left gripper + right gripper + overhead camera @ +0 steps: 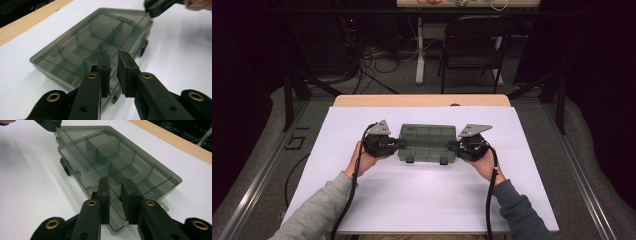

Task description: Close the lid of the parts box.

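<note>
White sheet covering the wooden table [422,200] takes up most of the high view, with a strip of bare light wood [422,100] showing along its far edge. Beyond the table stands a black folding chair [474,45] on a grey floor strewn with cables.

At the middle of the sheet lies a smoky grey-green translucent plastic organiser box [427,141], flat, its lid down, with inner dividers forming several compartments and two dark latches [427,161] on the near long side.

The left gripper [113,58] sits at the box's left end. Its jaws stand narrowly parted, a slim gap between the pads, and their tips overlap the corner of the lid; whether they pinch the box edge I cannot tell. The right gripper [115,183] mirrors this at the right end, jaws likewise close together with a small gap, reaching over the lid's edge near the corner; an actual clamp on the plastic cannot be made out.

Grey sleeves [319,207] cover both forearms.
</note>
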